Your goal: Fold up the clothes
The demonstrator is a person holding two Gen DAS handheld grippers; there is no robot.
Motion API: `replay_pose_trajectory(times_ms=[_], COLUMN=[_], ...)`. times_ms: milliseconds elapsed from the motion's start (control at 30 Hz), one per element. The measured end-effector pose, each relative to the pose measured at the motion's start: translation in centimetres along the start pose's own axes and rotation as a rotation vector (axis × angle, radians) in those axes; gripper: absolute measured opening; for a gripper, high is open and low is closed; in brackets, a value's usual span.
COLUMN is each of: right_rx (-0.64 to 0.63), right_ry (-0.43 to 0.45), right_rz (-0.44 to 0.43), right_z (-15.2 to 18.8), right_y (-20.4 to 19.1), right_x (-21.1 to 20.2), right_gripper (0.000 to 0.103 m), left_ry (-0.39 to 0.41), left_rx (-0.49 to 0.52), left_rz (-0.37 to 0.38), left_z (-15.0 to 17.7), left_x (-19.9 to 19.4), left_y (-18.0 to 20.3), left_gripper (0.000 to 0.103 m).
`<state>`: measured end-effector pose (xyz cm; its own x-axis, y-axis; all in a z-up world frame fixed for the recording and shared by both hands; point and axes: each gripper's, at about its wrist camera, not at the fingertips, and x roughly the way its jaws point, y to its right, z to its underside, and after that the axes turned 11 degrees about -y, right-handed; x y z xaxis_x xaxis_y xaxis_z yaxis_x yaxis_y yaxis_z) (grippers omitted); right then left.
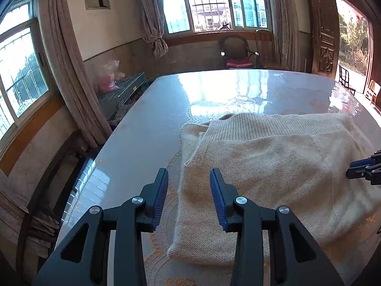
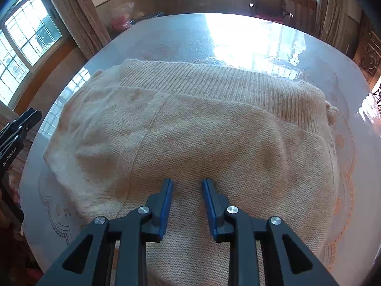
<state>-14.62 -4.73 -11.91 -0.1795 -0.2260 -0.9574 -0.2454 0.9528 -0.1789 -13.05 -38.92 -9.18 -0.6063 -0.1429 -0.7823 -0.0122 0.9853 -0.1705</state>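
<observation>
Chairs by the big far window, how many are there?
2. A dark chair with a red cushion faces the table; a wooden chair stands right beside it. Others may be hidden.

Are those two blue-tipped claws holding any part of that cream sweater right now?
No. The left gripper and right gripper both stand open over the folded sweater, with nothing pinched between their pads.
</observation>
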Motion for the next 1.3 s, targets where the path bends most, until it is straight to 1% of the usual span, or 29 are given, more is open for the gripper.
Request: replay_pose_trajectory(times_ms=[233, 467, 500, 600, 667, 700, 767, 867, 900, 967, 1033, 1100, 1167, 1200, 1233, 1267, 1300], right_rx=[0.005, 0.002, 0.001, 0.007, 0.009, 0.008, 0.013, 0.029, 0.034, 0.047, 0.06, 0.048, 0.031, 0.021, 0.017, 0.012, 0.01], right_ry=[0.002, 0.0, 0.0, 0.025, 0.042, 0.05, 0.049, 0.034, 0.034, 0.034, 0.012, -0.009, -0.016, -0.016, -0.017, -0.018, -0.017], right_rz=[-0.016, -0.015, -0.015, -0.052, -0.098, -0.126, -0.172, -0.228, -0.238, -0.248, -0.176, -0.16, -0.145, -0.141, -0.144, -0.148, -0.152], right_z=[0.2, 0.3, 0.3, 0.4, 0.4, 0.3, 0.0, -0.6, -0.9, -1.4, -1.9, -2.4, -2.6, -2.7, -2.7, -2.7, -2.7], right_y=[0.3, 0.3, 0.2, 0.5, 0.6, 0.6, 0.5, 0.4, 0.3, 0.2, 0.2, -0.1, -0.4, -0.5, -0.4, -0.3, -0.2], right_x=[0.2, 0.1, 0.0, -1.2, -1.8, -2.1, -2.0, -1.4, -1.2, -0.8, 0.1, 1.0, 1.4, 1.4, 1.2, 1.0, 0.8], right_gripper=[0.026, 0.026, 0.026, 0.026, 0.026, 0.026, 0.027, 0.027, 0.027, 0.027, 0.027, 0.027, 0.027, 0.027, 0.027, 0.027, 0.027], left_ry=[-0.013, -0.037, -0.039, -0.07, -0.082, -0.082, -0.097, -0.12, -0.122, -0.159, -0.199, -0.242, -0.264, -0.261, -0.258, -0.254, -0.253], left_rx=[0.011, 0.017, 0.014, -0.033, -0.084, -0.109, -0.128, -0.137, -0.123, -0.089, -0.064, -0.048, -0.048, -0.06, -0.072, -0.084, -0.113], left_rz=[-0.013, 0.006, 0.018, 0.145, 0.204, 0.215, 0.223, 0.284, 0.284, 0.244, 0.203, 0.161, 0.131, 0.131, 0.131, 0.132, 0.16], left_z=[0.2, 0.1, 0.1, -0.2, -0.4, -0.6, -1.1, -1.8, -2.0, -1.9, -1.5, -0.6, 0.5, 0.9, 1.2, 1.6, 1.7], left_x=[0.4, 1.2, 1.3, 1.8, 2.2, 2.4, 3.0, 3.8, 4.0, 4.9, 5.9, 7.0, 7.9, 7.9, 7.8, 7.8, 7.5], left_y=[0.2, 0.4, 0.4, -0.5, -1.3, -1.8, -2.2, -2.2, -1.8, -0.9, -0.4, -0.4, -1.2, -1.8, -2.4, -3.0, -3.8], left_gripper=[0.039, 0.039, 0.039, 0.039, 0.039, 0.039, 0.039, 0.039, 0.039, 0.039, 0.039, 0.039, 0.039, 0.048, 0.053, 0.055, 0.055])
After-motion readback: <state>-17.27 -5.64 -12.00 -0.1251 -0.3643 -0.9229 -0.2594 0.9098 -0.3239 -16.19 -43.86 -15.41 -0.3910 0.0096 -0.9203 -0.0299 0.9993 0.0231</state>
